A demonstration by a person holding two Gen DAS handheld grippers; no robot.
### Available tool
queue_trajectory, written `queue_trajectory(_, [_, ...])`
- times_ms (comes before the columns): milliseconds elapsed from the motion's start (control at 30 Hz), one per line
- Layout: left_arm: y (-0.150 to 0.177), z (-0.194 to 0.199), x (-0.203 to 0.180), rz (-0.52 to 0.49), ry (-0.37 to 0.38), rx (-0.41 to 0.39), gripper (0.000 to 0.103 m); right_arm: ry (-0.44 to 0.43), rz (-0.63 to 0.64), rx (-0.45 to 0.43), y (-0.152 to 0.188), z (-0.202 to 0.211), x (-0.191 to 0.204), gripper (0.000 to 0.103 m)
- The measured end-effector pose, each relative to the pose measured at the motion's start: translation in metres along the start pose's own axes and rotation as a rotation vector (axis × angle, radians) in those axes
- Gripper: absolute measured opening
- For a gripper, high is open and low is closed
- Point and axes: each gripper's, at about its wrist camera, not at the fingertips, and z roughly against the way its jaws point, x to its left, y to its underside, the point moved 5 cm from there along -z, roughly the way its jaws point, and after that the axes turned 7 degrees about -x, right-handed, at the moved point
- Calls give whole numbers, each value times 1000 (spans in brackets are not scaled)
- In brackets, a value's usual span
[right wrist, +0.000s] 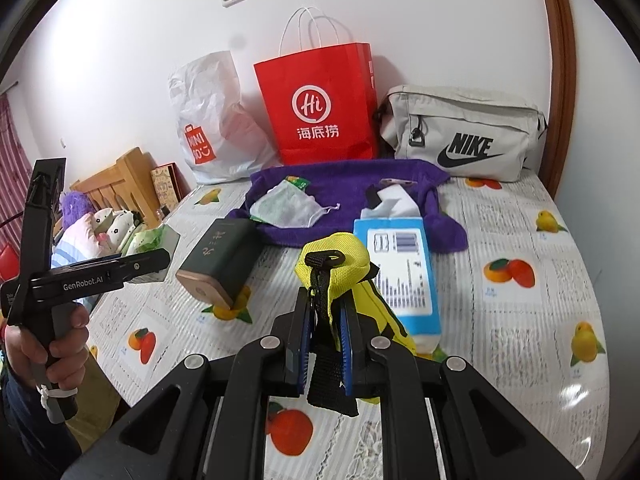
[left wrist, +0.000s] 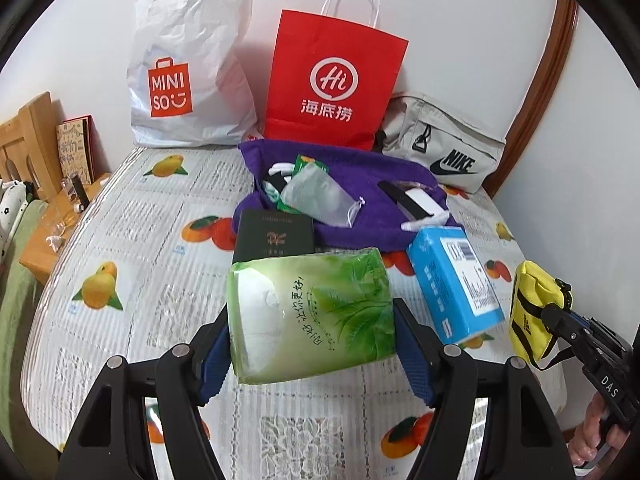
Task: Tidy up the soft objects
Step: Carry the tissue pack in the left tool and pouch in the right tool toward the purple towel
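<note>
The red paper bag (left wrist: 336, 80) hides part of the grey Nike pouch (left wrist: 444, 140); small print on the blue box (left wrist: 456, 284) is unreadable.

A green tissue pack (left wrist: 310, 316), printed with leaves and dark characters, is held clear of the fruit-patterned tabletop (left wrist: 132, 240), clamped at its two sides and tilted. A small yellow pouch (right wrist: 340, 276) with black straps is held up near the tabletop's right edge, pinched by its strap.
</note>
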Motion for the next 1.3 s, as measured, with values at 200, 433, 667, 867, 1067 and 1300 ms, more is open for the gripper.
queue_trajectory(200, [-12,-14,0,5,2,10,70,5,13,-7,-19,-12,-2,13])
queue_trajectory(433, [-28,-28,3,10,2,9,70,1,27,-17,-42,-29,-3,13])
queue_trajectory(667, [-45,-43,9,-1,-20,18,70,5,26,-29,-63,-49,-12,13])
queue_trajectory(867, [-58,-60,15,-10,-33,32,70,20,33,-45,-84,-70,-21,13])
queue_trajectory(1067, [-71,-81,17,-7,-35,44,70,27,48,-49,-101,-97,-30,13])
queue_trajectory(1300, [-83,-110,19,6,-33,66,70,28,65,-29,-112,-134,-39,13])
